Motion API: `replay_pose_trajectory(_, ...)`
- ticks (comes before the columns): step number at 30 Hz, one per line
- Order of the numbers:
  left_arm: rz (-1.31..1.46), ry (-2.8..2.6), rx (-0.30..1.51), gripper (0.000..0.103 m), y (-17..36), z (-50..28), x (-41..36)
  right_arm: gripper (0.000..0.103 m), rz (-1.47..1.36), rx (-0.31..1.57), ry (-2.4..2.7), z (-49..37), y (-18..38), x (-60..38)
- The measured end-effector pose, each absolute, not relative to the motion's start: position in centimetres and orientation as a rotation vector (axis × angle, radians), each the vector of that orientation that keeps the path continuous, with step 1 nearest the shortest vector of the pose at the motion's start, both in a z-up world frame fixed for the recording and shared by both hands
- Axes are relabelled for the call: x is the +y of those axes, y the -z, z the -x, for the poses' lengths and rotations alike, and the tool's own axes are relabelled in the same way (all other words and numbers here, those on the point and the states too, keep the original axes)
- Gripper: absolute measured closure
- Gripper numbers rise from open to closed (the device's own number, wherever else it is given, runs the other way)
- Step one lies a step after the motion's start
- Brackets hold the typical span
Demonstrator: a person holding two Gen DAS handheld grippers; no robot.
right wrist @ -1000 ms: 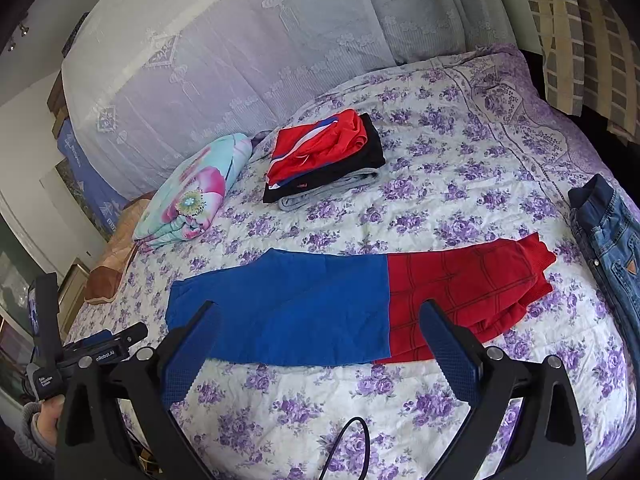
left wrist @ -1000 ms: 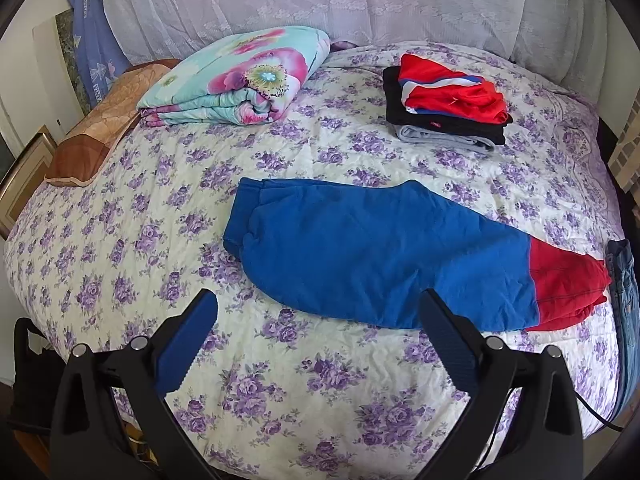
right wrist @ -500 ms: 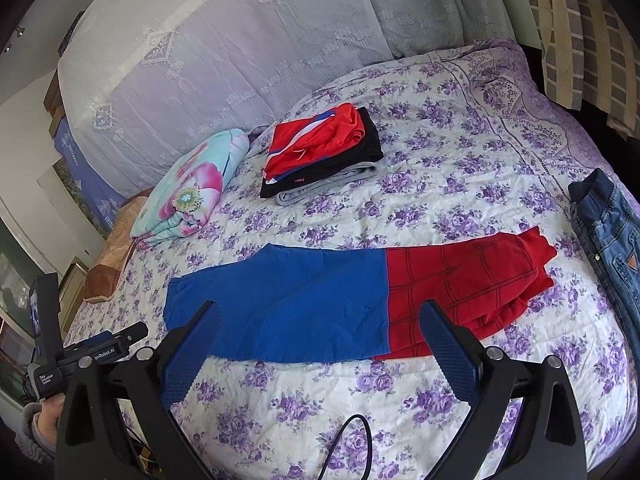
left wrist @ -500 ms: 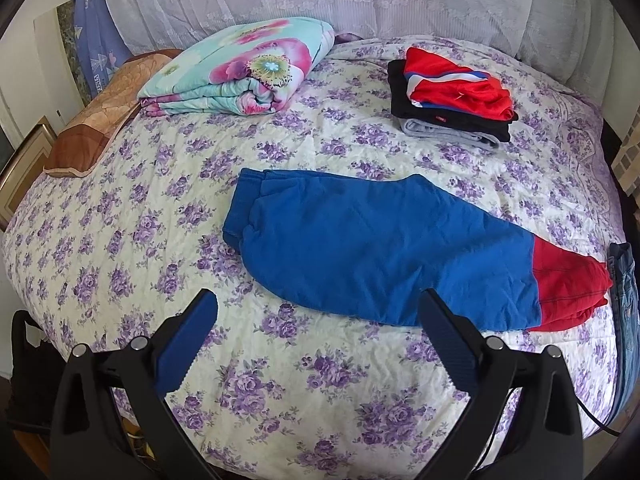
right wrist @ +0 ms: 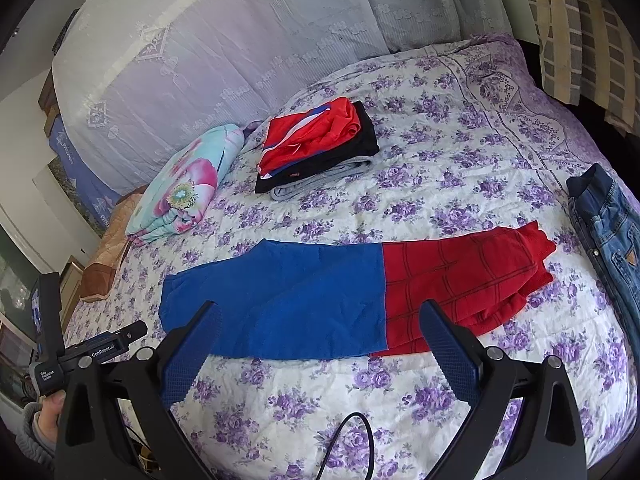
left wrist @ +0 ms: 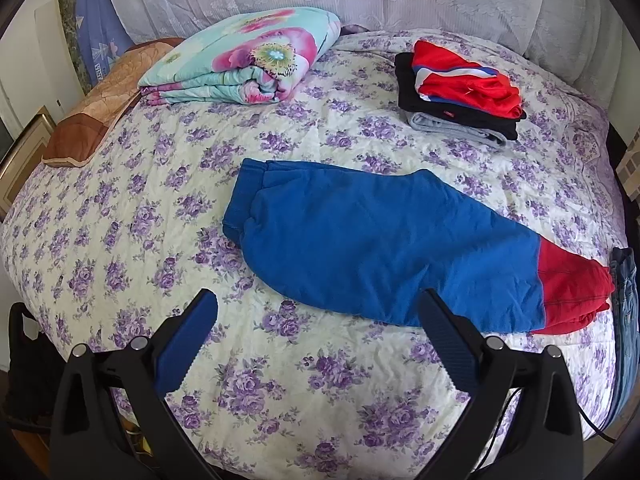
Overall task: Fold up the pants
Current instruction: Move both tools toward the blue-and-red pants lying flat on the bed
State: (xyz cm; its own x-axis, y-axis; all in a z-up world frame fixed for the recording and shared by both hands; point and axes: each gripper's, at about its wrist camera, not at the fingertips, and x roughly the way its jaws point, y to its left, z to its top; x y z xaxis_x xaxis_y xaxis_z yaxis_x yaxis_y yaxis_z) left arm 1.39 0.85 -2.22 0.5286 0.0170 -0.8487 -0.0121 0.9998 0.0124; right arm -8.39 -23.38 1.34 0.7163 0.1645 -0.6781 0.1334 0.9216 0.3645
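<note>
Blue and red pants (left wrist: 380,244) (right wrist: 320,300) lie lengthwise across the flowered bedspread, folded in half with one leg over the other, blue end at the left, red end at the right. My left gripper (left wrist: 318,338) hovers open over the bedspread in front of the blue part, touching nothing. The right gripper (right wrist: 320,348) is open too, held above the near edge of the pants where blue meets red. In the right wrist view the left gripper's body (right wrist: 96,352) shows at the lower left, held in a hand.
A stack of folded clothes (left wrist: 460,92) (right wrist: 316,148) sits at the back of the bed (left wrist: 120,240). A folded floral quilt (left wrist: 244,56) lies at the back left. Denim jeans (right wrist: 608,232) lie at the right edge. A cable (right wrist: 352,440) hangs near the bed's front.
Both grippers have moved slightly forward and lower toward the pants; the pants appear a little nearer. Nothing on the bed has moved.
</note>
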Motion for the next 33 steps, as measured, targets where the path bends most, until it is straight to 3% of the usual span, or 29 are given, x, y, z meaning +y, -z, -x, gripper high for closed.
replay_pose_trajectory(33,-0.003,0.005,1.073,0.005,4.0,-4.0,0.5,0.004,-0.414,0.835,0.036,7.2,-0.7,-23.5)
